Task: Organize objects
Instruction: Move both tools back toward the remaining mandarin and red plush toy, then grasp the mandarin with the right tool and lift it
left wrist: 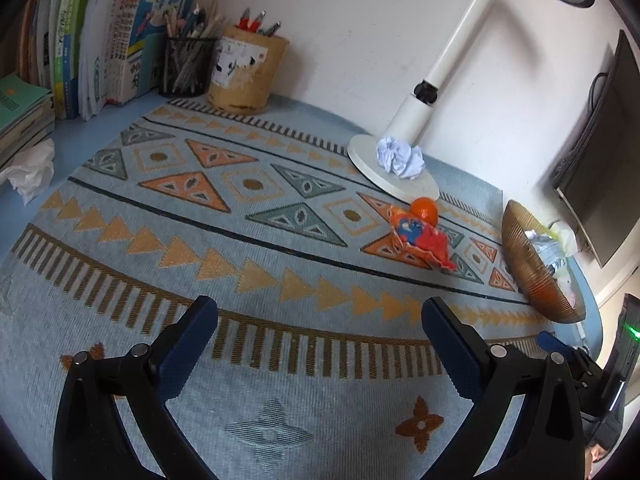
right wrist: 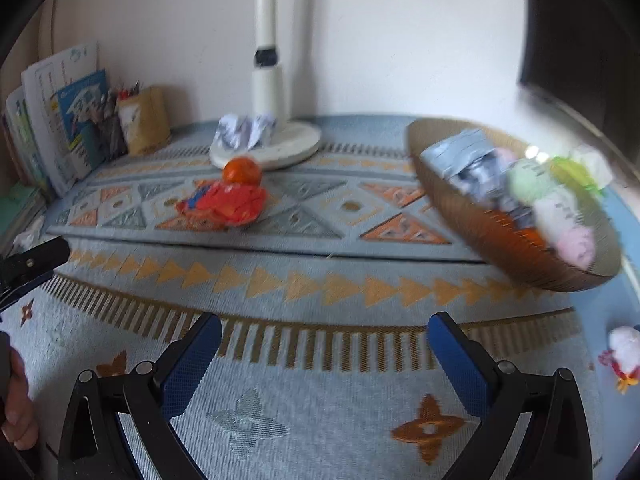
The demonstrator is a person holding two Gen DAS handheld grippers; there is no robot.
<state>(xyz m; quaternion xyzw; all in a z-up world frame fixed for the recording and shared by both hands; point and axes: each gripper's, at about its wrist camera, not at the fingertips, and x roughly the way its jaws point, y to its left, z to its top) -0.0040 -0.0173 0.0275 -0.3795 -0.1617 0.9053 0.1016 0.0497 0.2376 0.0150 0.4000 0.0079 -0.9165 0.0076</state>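
A crumpled red-orange wrapper [left wrist: 422,242] lies on the patterned mat, with an orange fruit [left wrist: 425,208] touching its far side; both also show in the right wrist view, wrapper [right wrist: 228,205] and fruit [right wrist: 241,171]. A crumpled white paper ball [left wrist: 400,157] sits on the lamp base [left wrist: 362,152]. A brown wicker bowl [right wrist: 480,232] at the right holds crumpled paper and soft items. My left gripper [left wrist: 320,312] is open and empty above the mat. My right gripper [right wrist: 325,326] is open and empty, with the bowl ahead to its right.
Books [left wrist: 92,36], a mesh pen holder [left wrist: 186,66] and a tan pen cup [left wrist: 248,74] stand at the back left. A white tissue [left wrist: 30,170] lies by a book stack. A monitor [left wrist: 600,152] stands far right. A small white toy [right wrist: 624,350] lies at the mat's right edge.
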